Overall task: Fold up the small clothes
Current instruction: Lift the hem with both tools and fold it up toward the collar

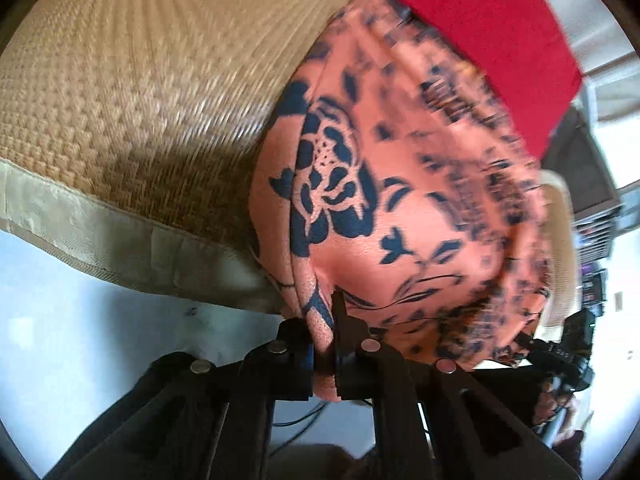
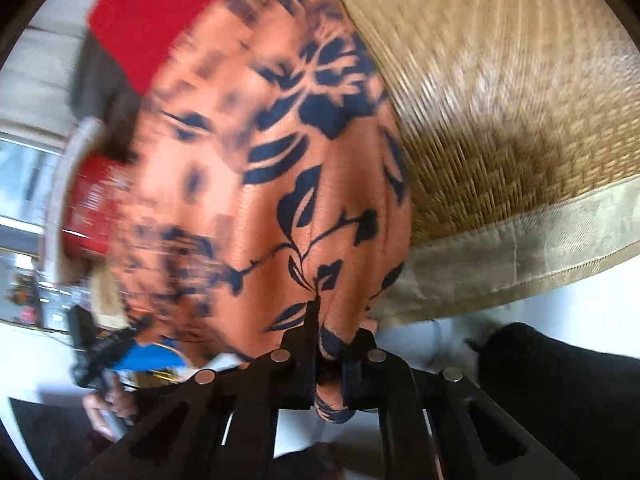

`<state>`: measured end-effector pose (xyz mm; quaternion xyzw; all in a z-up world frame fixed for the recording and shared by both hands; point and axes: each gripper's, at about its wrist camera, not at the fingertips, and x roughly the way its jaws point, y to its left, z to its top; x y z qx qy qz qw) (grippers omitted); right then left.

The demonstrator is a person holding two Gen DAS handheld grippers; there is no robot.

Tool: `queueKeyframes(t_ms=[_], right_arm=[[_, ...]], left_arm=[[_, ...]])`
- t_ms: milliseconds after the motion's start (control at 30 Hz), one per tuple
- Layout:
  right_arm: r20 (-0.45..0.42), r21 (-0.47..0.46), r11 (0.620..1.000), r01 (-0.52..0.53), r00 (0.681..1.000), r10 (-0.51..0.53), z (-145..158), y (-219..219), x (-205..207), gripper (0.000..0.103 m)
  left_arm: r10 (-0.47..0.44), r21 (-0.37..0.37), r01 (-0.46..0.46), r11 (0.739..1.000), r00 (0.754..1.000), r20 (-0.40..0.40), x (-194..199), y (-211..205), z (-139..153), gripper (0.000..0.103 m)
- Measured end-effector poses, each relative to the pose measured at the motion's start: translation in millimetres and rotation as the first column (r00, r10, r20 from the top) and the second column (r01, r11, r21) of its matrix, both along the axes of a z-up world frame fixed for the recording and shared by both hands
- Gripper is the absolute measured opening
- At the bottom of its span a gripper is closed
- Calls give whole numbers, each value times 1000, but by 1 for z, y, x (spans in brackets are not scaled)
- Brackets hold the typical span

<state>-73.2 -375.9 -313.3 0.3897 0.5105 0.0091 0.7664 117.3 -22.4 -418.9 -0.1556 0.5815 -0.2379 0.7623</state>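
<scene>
We hold the orange floral garment [image 1: 400, 200] [image 2: 280, 200] up by two corners.

Our left hand-held gripper [image 1: 324, 344] and right hand-held gripper [image 2: 326, 356] each clamp its fabric above the woven mat [image 1: 140, 100], near a red cloth [image 1: 480, 20].

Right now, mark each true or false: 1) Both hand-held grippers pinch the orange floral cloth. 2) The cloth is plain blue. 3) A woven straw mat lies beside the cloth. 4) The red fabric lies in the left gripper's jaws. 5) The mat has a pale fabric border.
1) True: the left hand-held gripper and the right hand-held gripper are each shut on the orange floral cloth.
2) False: it is orange with a dark navy flower print.
3) True: the woven mat lies beside it.
4) False: the red fabric lies at the far side, beyond the cloth.
5) True: the pale border runs along its edge.
</scene>
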Motion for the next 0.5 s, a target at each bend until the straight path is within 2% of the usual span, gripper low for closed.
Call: queueKeyframes(t_ms=[100,200,267,400,500], right_arm=[[107,38,999,-20,994,16,35,-7,-15,9],[188,79,996,-36,982,20,65,-16,-21,9],[251,106,994,-35,968,7,90,-24,-20,9],[343,109,993,-34,939,-6,129,-34,-13,9],[406,113,993,-13,913,-34,163,-41,9,9]], left_arm=[[-31,-47,34,998,997,70,-5,-2,25,7],[-36,-151,51,987,994,99,3,-3,53,7],[-32,-195,55,979,993,118,12,-4,69,7],[-23,-247,62,967,987,157,45,-1,107,7],[-16,-251,62,966,983,182,71,11,130,7]])
